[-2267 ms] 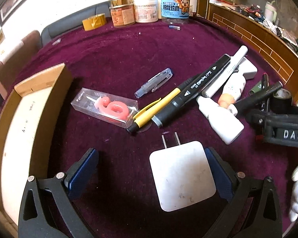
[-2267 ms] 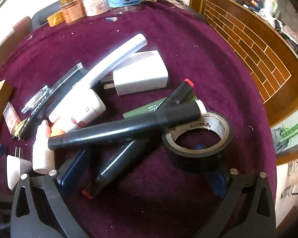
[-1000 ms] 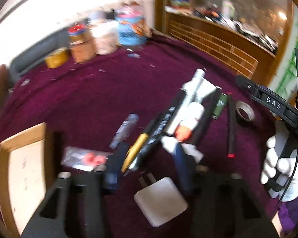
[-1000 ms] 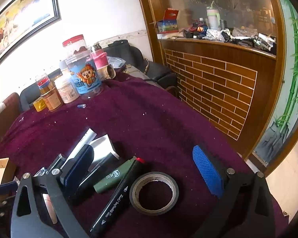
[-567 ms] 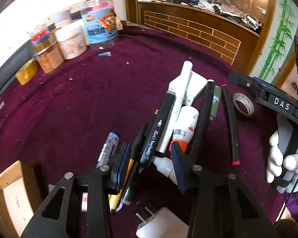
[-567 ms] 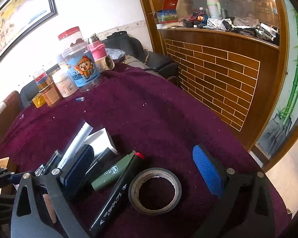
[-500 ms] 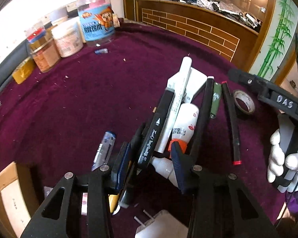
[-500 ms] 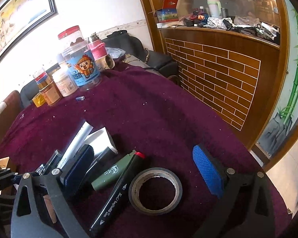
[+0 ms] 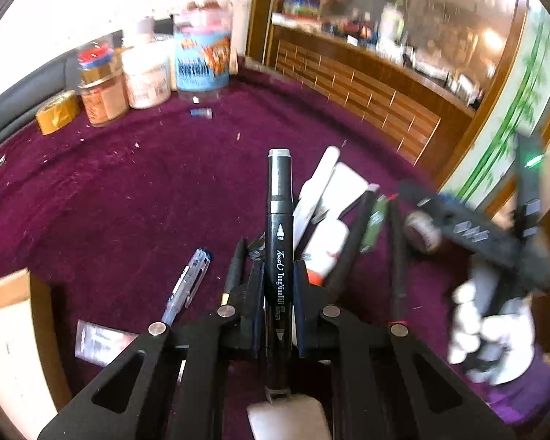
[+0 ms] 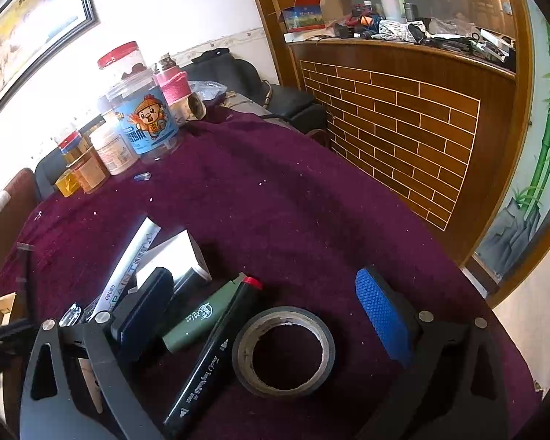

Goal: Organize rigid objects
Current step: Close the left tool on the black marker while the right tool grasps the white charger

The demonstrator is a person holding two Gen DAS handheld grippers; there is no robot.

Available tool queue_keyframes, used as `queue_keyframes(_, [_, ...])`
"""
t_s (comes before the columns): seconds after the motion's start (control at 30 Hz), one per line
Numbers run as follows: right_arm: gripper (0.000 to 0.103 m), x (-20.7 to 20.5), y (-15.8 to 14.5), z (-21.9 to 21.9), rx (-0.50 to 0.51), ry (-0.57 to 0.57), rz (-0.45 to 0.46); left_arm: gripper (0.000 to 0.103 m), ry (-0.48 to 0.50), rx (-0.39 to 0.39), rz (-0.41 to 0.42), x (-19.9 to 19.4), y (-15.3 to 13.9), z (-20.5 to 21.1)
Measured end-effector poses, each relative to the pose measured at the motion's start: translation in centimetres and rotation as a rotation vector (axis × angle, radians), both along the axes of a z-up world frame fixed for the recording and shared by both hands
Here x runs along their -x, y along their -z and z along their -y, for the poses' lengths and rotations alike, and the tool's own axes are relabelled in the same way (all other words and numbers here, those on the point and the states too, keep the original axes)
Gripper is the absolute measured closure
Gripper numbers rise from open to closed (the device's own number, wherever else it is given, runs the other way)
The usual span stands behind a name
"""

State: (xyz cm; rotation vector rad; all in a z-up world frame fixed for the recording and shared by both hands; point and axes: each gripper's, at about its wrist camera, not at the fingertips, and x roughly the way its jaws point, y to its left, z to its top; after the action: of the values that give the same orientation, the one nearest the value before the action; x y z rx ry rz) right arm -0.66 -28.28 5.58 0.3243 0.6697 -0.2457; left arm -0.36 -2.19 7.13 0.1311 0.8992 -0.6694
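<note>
My left gripper (image 9: 278, 275) is shut on a black Touch marker (image 9: 279, 220) and holds it lifted above the purple cloth, pointing away. Below it lie a clear pen (image 9: 187, 286), a white paint pen (image 9: 317, 187), a white glue bottle (image 9: 326, 245) and more dark markers (image 9: 396, 256). My right gripper (image 10: 260, 311) is open and empty above a black tape roll (image 10: 284, 352), a black marker with red cap (image 10: 220, 348) and a green tube (image 10: 201, 315). It also shows blurred in the left wrist view (image 9: 473, 231).
A cardboard box (image 9: 7, 330) stands at the left. A white charger (image 9: 286, 418) lies under the left gripper. Jars (image 10: 143, 121) and a yellow tape roll (image 9: 57, 112) stand at the table's far edge. A wooden counter (image 10: 403, 117) is beyond on the right.
My left gripper has closed on the black Touch marker and lifted it out of the pile. The right gripper has stayed open over the tape roll.
</note>
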Motion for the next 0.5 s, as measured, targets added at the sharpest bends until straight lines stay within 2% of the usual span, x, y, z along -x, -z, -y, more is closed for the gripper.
queue_keyframes(0.17, [0.003, -0.1, 0.1, 0.0, 0.003, 0.008, -0.008, 0.092, -0.050, 0.135, 0.035, 3.3, -3.6, -3.5])
queue_keyframes(0.37, [0.003, 0.6, -0.6, -0.6, 0.004, -0.014, 0.023, 0.092, -0.162, 0.304, 0.104, 8.3, -7.4, -10.3])
queue_keyframes(0.47, [0.003, 3.5, -2.8, -2.9, -0.077, -0.123, 0.062, 0.092, -0.225, 0.351, 0.119, 10.3, -8.0, -13.9])
queue_keyframes(0.5, [0.003, 5.1, -3.9, -4.7, -0.105, -0.203, 0.085, 0.092, -0.248, 0.353, 0.123, 11.0, -8.1, -15.0])
